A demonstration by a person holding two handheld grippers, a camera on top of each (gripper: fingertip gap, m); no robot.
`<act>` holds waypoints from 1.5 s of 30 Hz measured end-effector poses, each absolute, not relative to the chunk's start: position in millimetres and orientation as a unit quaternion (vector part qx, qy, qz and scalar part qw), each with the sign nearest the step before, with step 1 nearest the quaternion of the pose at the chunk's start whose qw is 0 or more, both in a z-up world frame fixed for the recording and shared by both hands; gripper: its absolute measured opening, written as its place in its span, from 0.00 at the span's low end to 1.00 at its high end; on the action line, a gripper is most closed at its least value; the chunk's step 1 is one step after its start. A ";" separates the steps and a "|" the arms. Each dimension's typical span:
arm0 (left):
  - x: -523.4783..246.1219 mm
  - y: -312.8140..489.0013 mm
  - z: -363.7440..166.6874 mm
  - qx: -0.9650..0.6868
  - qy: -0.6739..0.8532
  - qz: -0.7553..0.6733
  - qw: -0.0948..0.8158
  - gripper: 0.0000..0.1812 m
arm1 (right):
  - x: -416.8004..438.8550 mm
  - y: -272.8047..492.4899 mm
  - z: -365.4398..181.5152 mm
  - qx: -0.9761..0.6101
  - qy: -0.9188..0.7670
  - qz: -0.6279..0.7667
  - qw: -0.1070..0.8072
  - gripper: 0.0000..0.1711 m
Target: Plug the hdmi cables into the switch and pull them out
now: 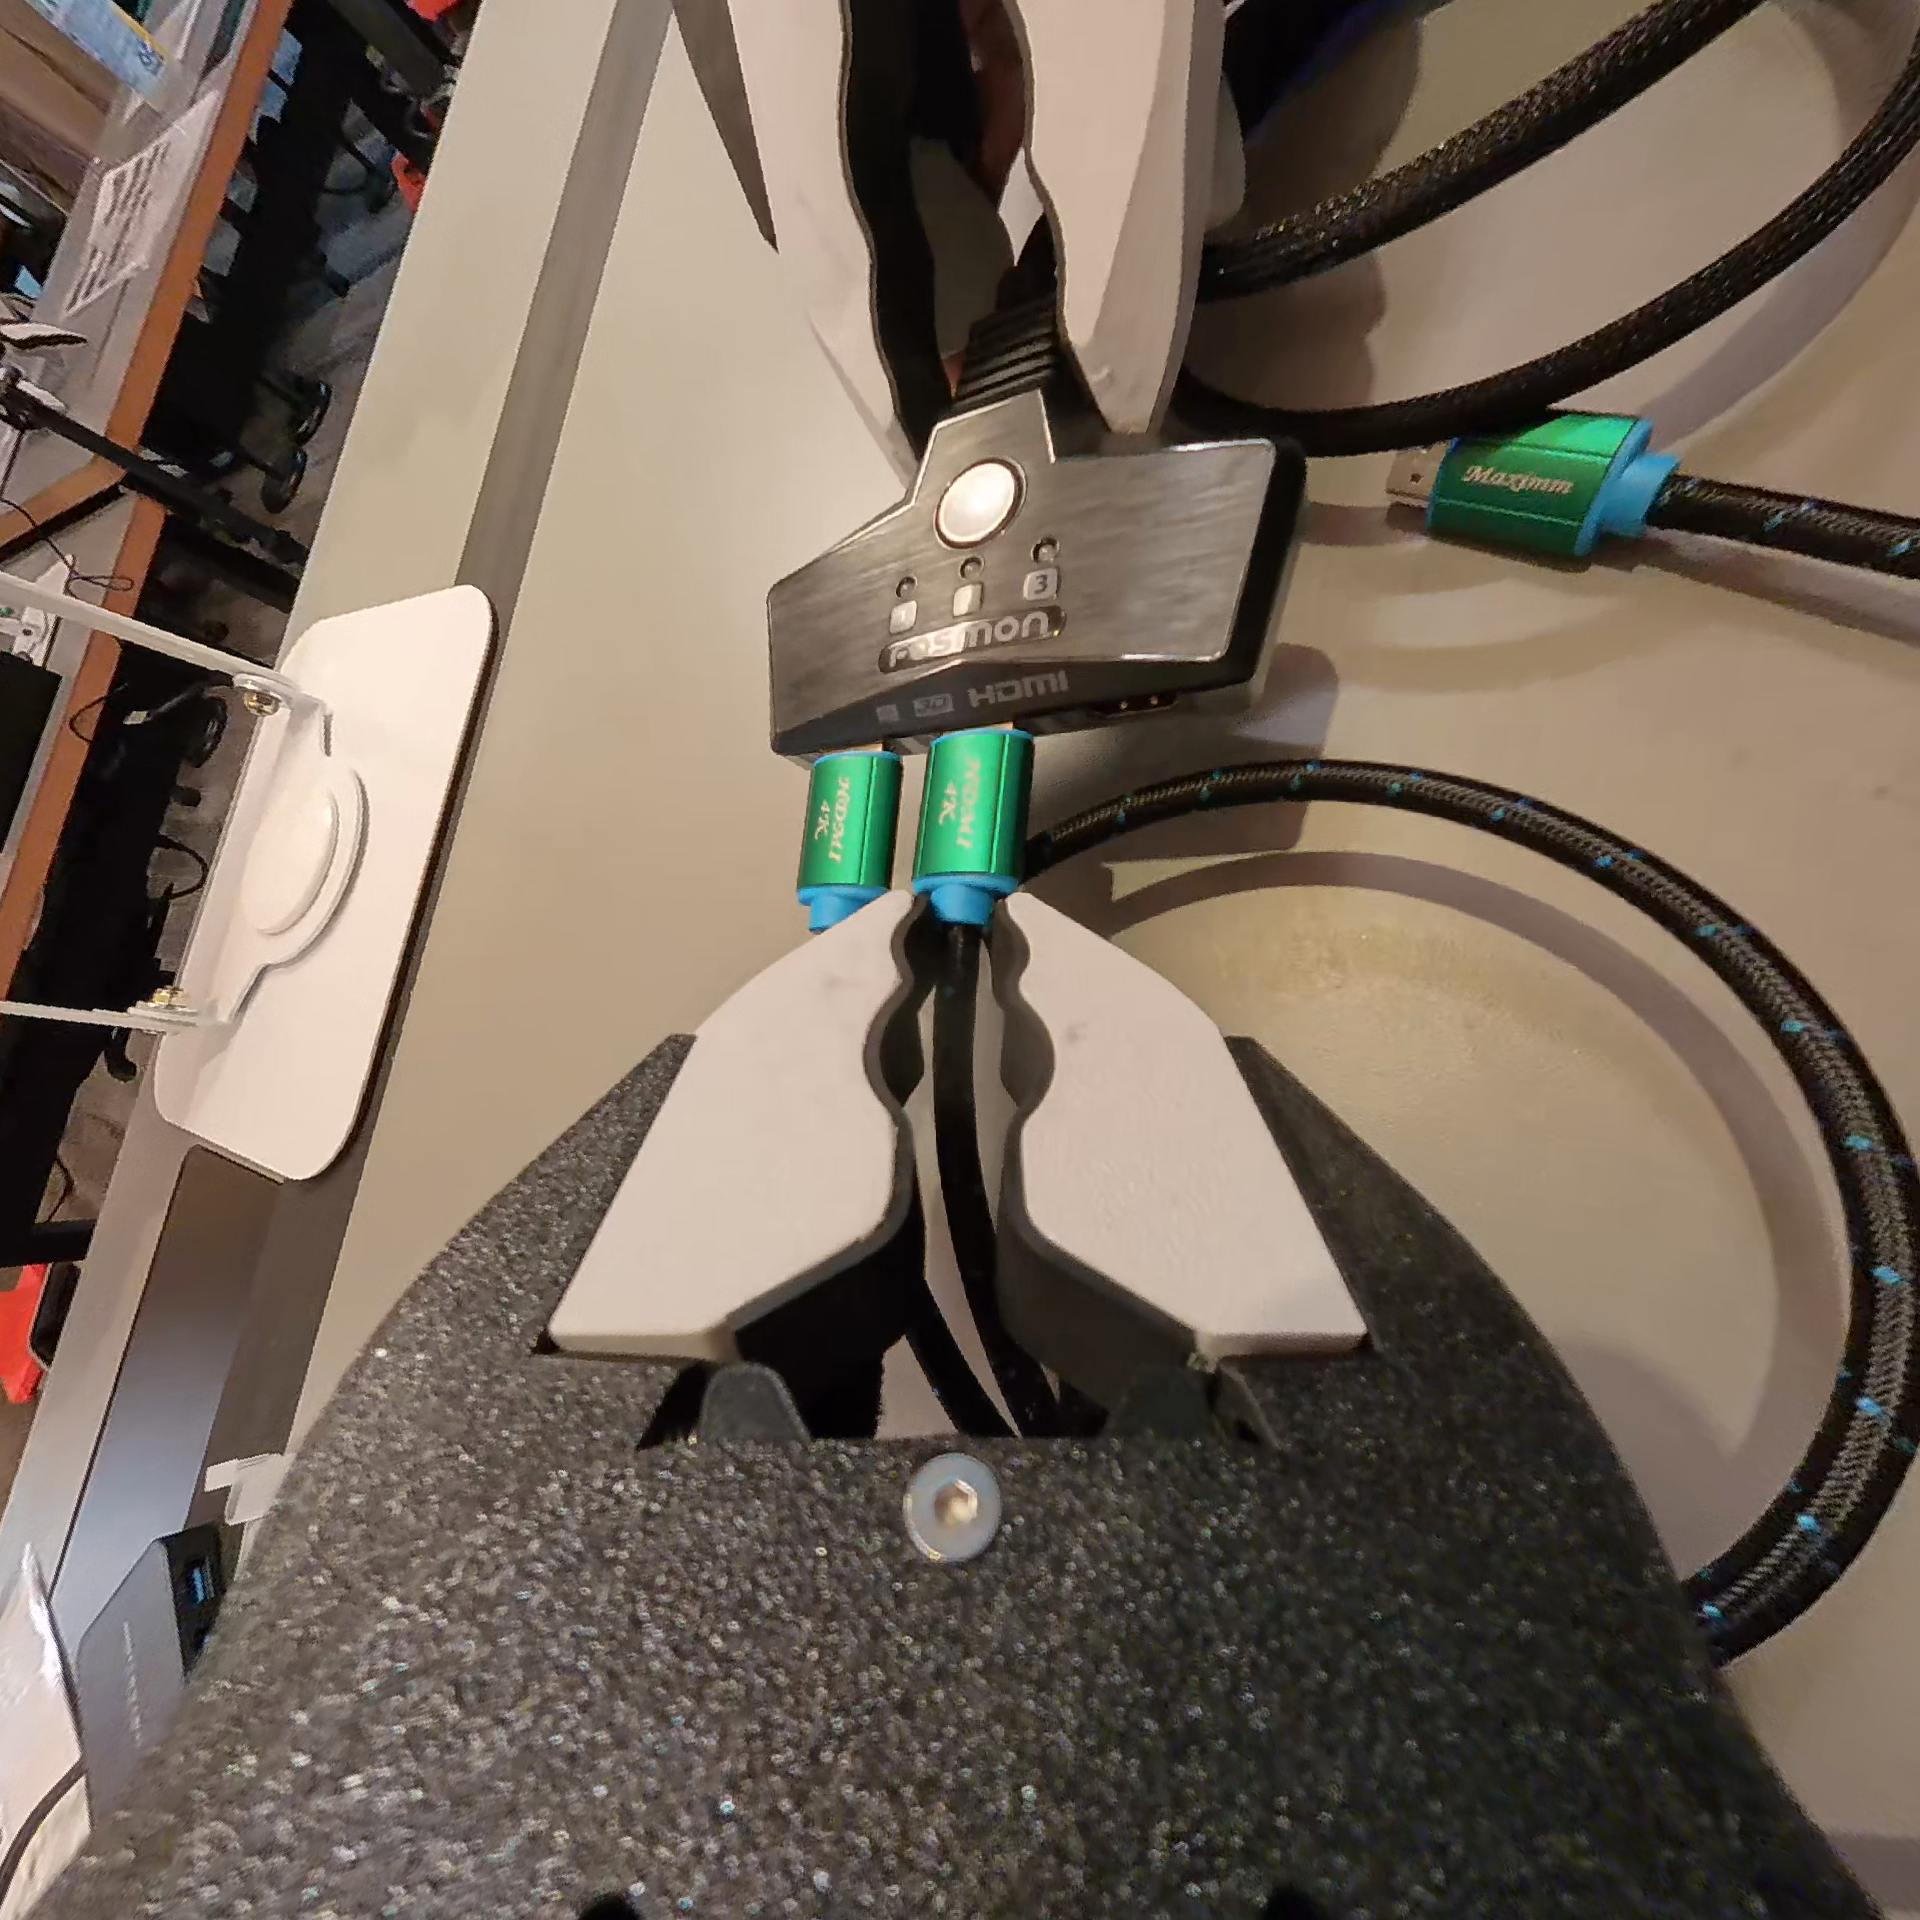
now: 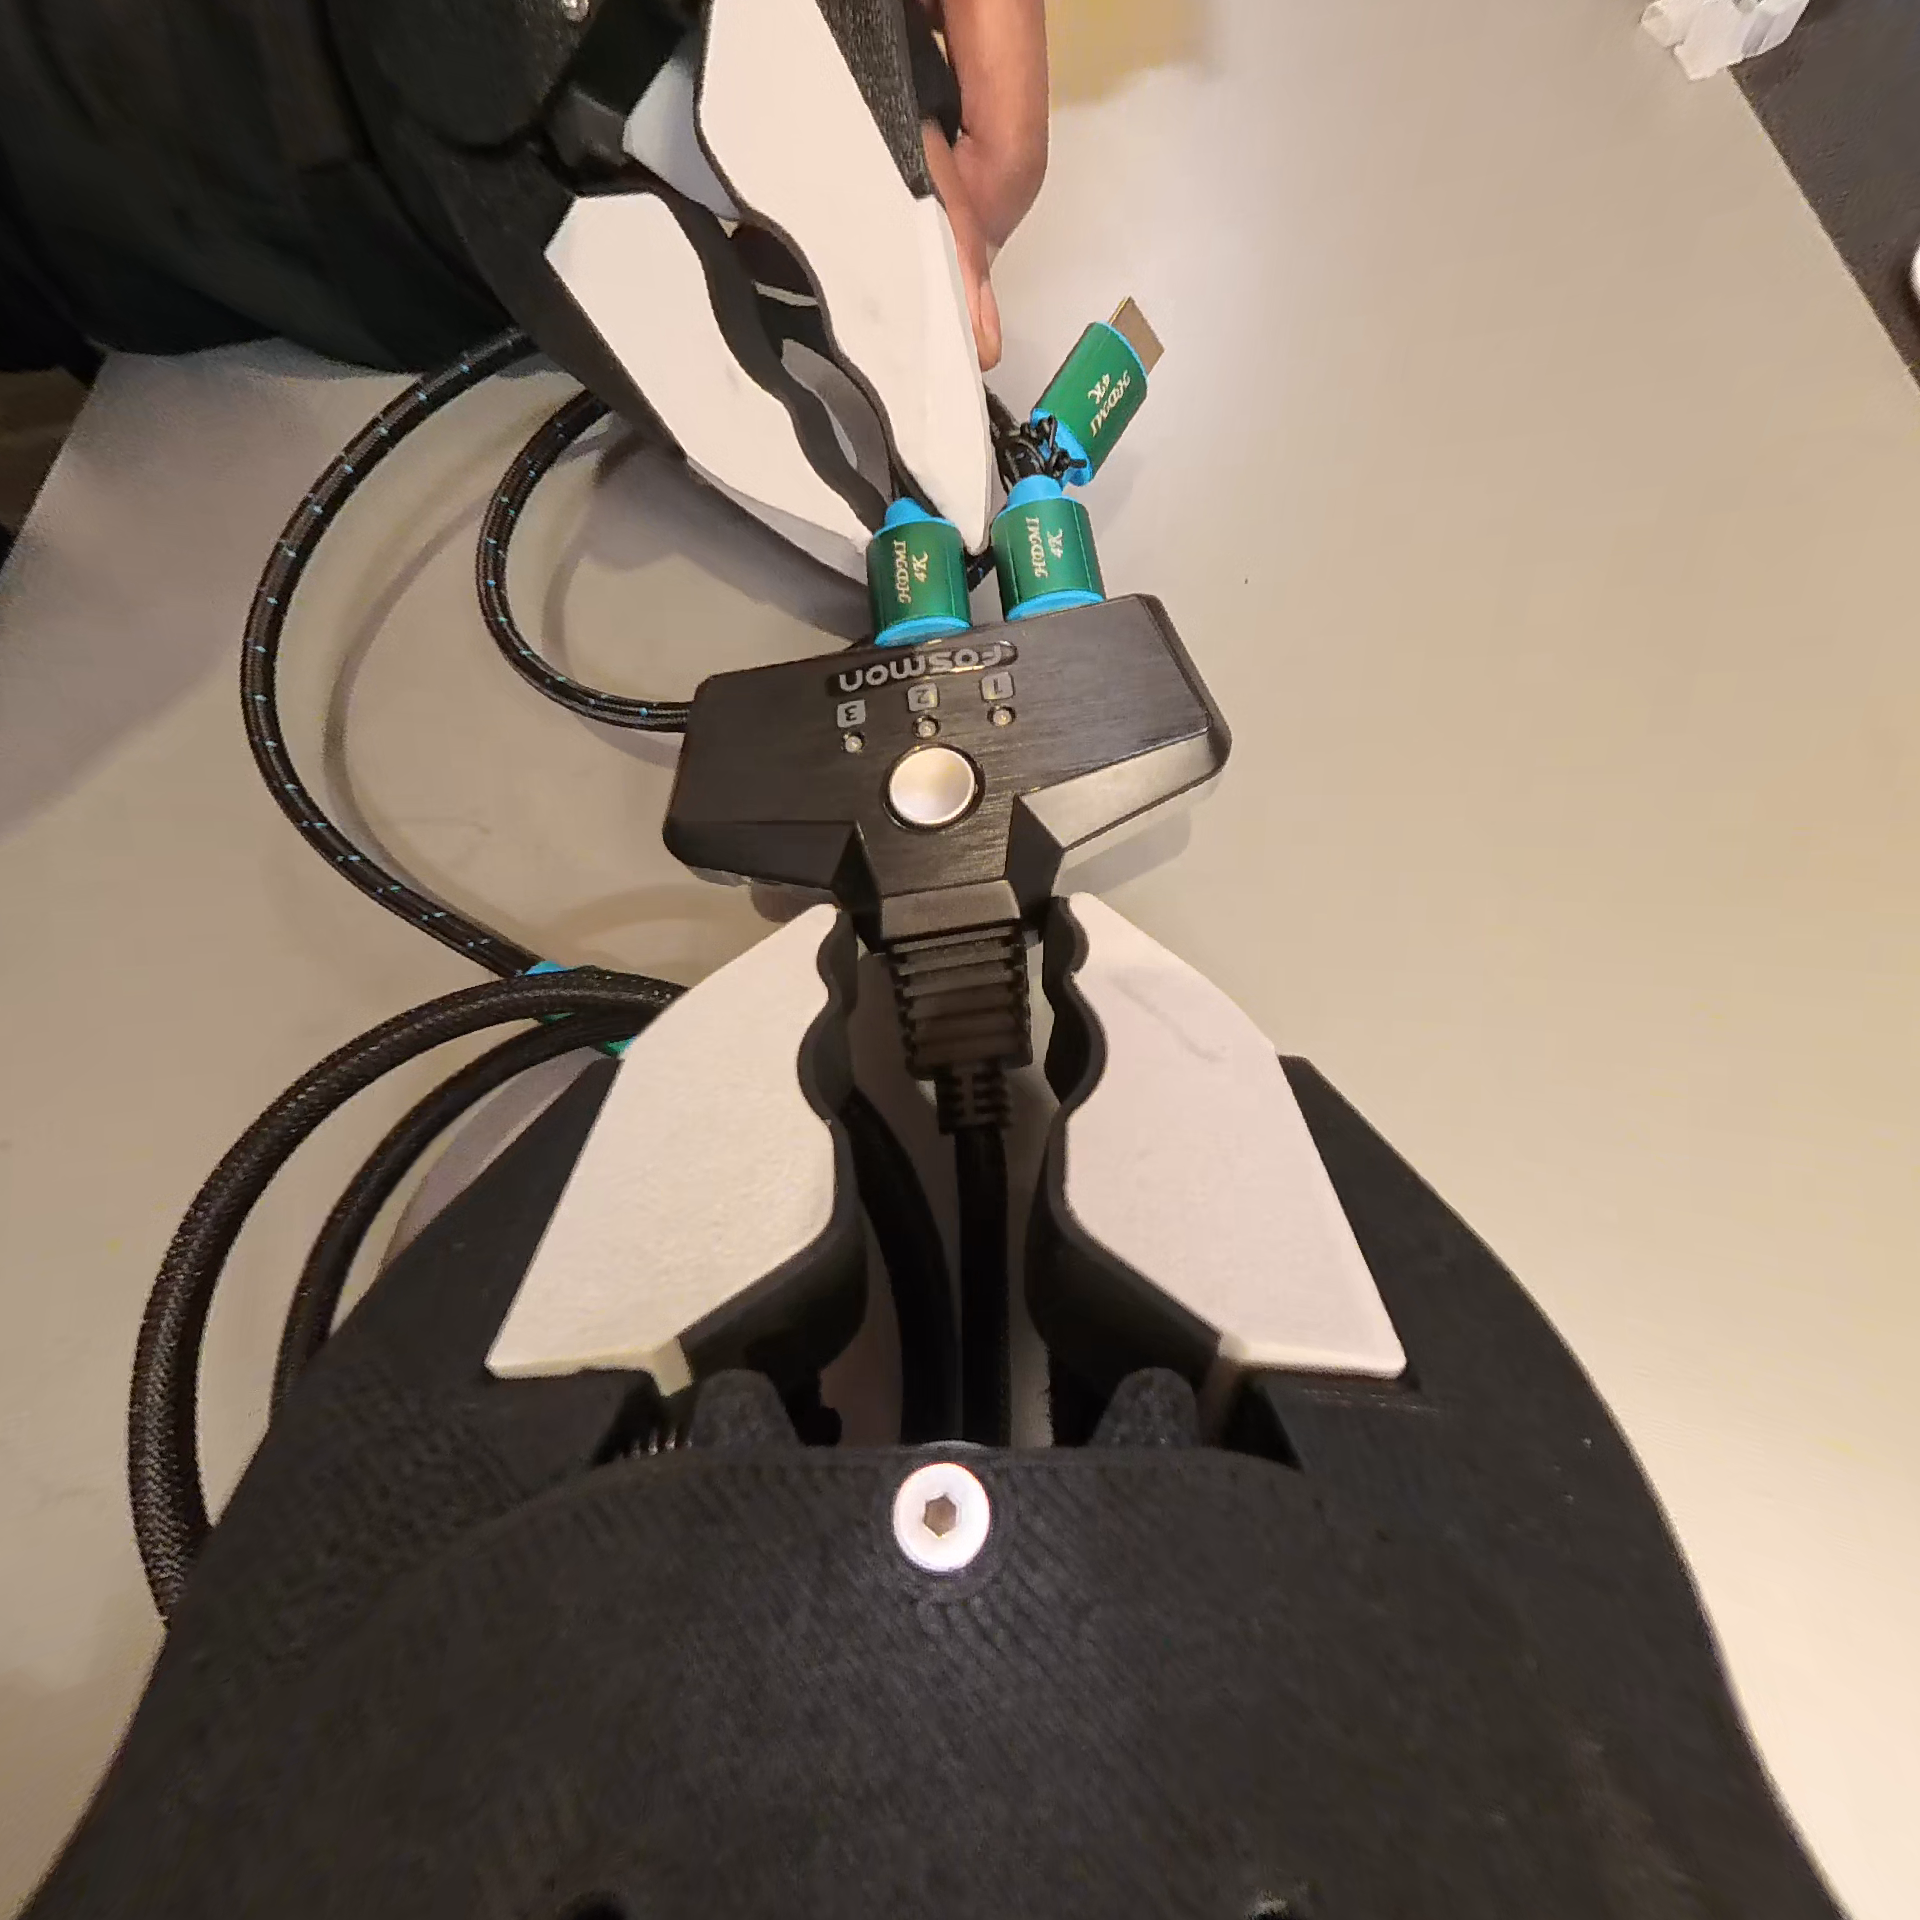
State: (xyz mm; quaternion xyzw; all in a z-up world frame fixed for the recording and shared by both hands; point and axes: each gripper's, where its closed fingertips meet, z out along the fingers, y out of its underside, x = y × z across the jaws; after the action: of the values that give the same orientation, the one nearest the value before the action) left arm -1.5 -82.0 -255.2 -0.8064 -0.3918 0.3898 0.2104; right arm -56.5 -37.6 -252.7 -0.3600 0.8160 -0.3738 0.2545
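Observation:
A black HDMI switch lies on the pale table, also in the right wrist view. Two green plugs sit in its ports, a left one and a middle one; the third port is empty. My left gripper is shut on the black cable just behind the middle plug's blue collar. My right gripper is shut on the switch's ribbed cable neck. A loose green plug lies right of the switch. Another loose plug points away beyond the switch.
Black braided cables loop on the table right of the switch and left of it in the right wrist view. A white plate with a clear bracket sits at the table's left edge. A person's hand shows behind the left gripper. There is about 8 cm between the tips of the two grippers.

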 end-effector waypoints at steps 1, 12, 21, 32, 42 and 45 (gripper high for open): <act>-1.5 -82.2 -256.1 -0.808 -0.390 0.390 0.207 0.05 | -56.6 -37.5 -253.7 -0.361 0.817 -0.372 0.251 0.20; 10.1 -83.0 -213.6 -0.747 -0.432 0.398 0.313 0.28 | -64.7 -39.1 -273.8 -0.332 0.849 -0.339 0.234 0.20; 186.4 -159.9 -111.1 -0.525 -0.610 0.546 0.233 0.25 | -65.1 -39.2 -275.6 -0.327 0.853 -0.331 0.238 0.20; 455.2 -282.9 -152.9 -0.304 -0.888 0.343 0.047 0.20 | -65.1 -38.6 -276.2 -0.326 0.854 -0.327 0.238 0.20; 484.6 -337.4 -279.2 -0.294 -0.938 0.130 -0.132 0.14 | -66.1 -35.0 -276.0 -0.323 0.855 -0.328 0.239 0.20; 484.7 -340.5 -280.2 -0.275 -0.946 0.132 -0.108 0.13 | -67.1 -33.5 -275.4 -0.320 0.854 -0.326 0.247 0.20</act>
State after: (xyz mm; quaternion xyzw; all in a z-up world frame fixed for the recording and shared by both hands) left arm 484.7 -340.5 -280.2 -0.2748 -0.9463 0.1316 -0.1083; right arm -67.1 -33.5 -275.4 -0.3202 0.8543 -0.3264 0.2474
